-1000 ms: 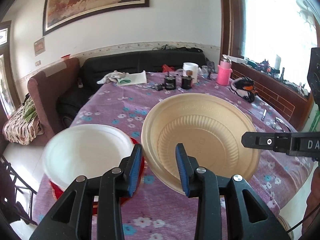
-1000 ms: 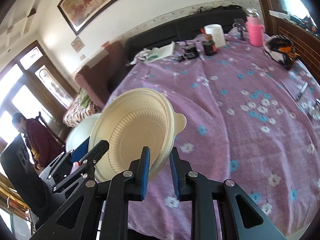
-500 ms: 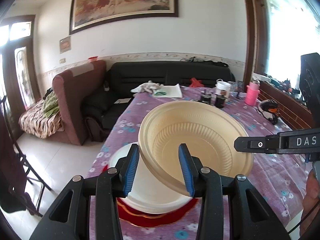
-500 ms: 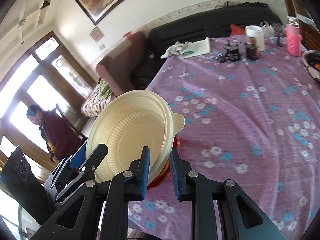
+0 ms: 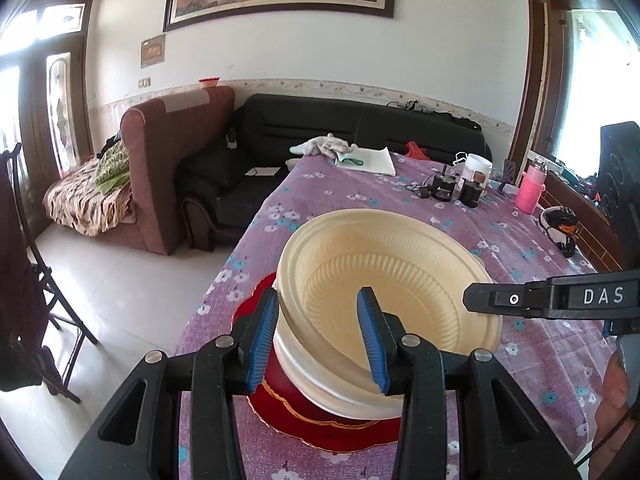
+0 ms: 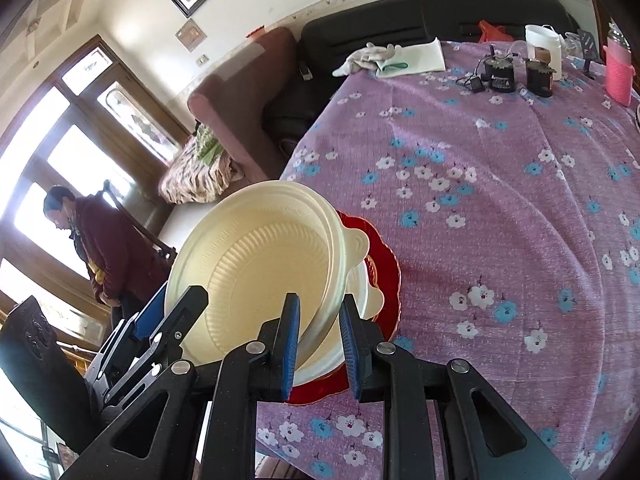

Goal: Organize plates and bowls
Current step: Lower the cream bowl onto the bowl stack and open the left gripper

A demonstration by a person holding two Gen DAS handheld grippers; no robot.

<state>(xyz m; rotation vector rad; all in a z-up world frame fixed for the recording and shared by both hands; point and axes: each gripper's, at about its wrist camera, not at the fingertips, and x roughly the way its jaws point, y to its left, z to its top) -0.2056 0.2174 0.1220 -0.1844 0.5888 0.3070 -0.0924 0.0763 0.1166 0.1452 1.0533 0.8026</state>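
Observation:
A cream ribbed bowl (image 5: 394,280) sits tilted inside a white bowl (image 5: 320,380), which stands on a red plate (image 5: 288,408) at the table's near left corner. My left gripper (image 5: 318,336) straddles the near rims of both bowls with its jaws apart. My right gripper (image 6: 318,344) has its jaws on either side of the cream bowl's (image 6: 256,272) rim; the white bowl (image 6: 360,300) and red plate (image 6: 384,280) lie beneath. The right gripper also shows at the right edge of the left wrist view (image 5: 560,300).
A purple flowered tablecloth (image 6: 500,200) covers the table. At its far end stand a white mug (image 5: 476,168), two dark jars (image 5: 456,190), a pink bottle (image 5: 530,192) and a folded cloth (image 5: 360,154). Sofas (image 5: 320,140) stand beyond. A person (image 6: 104,248) stands at left.
Both grippers carried the cream bowl left and down into the white bowl on the red plate. The right gripper's jaws have widened slightly.

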